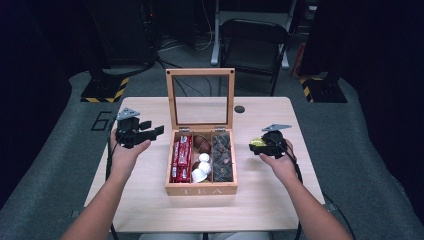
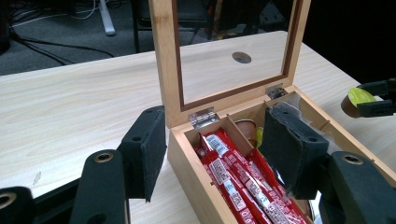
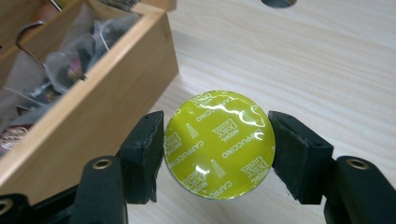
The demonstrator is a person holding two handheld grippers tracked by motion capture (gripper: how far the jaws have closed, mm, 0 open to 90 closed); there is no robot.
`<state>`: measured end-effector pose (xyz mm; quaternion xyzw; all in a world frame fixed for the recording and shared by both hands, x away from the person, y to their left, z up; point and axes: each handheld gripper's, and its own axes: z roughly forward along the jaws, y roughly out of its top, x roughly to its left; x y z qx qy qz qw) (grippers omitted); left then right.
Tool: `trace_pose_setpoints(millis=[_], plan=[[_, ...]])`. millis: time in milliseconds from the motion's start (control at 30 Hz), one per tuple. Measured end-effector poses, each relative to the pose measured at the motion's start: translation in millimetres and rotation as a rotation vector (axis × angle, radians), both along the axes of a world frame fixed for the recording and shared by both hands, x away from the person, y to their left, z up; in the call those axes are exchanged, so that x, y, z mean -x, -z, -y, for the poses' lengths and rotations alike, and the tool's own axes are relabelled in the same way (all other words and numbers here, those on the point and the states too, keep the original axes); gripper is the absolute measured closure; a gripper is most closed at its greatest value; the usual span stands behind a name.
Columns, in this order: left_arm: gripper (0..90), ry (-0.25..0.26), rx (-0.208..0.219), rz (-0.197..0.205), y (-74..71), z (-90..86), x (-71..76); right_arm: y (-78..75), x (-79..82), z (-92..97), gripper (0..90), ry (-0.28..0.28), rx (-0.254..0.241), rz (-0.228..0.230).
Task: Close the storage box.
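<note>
From my left gripper view, the tea box (image 2: 219, 154) runs off the bottom edge, and my own jaw hides most of its middle compartment. In the high view, the dark packets (image 1: 222, 156) at centre are too small for me to identify.

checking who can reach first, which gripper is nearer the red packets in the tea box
Left. The left gripper hovers open just beside the box's left compartment, where the red packets lie. The right gripper, shut on a green capsule, is beyond the box's far side.
</note>
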<state>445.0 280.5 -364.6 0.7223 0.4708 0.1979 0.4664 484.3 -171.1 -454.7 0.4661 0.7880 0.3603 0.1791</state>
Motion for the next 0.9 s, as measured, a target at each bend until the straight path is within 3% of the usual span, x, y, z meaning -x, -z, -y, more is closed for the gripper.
trace_pose_setpoints(millis=[367, 400, 467, 800, 900], plan=[[40.1, -0.003, 0.005, 0.001, -0.9, -1.3, 1.0, 14.5, 3.7, 13.9, 37.8, 0.041, 0.019, -0.021], [40.1, -0.003, 0.003, -0.002, -0.7, -1.2, 0.9, 17.6, 3.8, 14.7, 37.8, 0.064, 0.005, -0.023], [40.1, -0.001, 0.002, -0.002, -0.4, -1.1, 0.8, 19.1, 3.8, 16.9, 37.8, 0.05, 0.015, -0.026], [40.1, 0.0, -0.001, -0.004, 1.0, -0.6, 0.3, 32.7, 4.7, 24.0, 37.7, 0.102, -0.005, -0.076], [40.1, 0.001, -0.002, -0.005, 1.5, -0.5, 0.4, 34.6, 3.3, 26.9, 37.5, 0.095, -0.003, -0.069]])
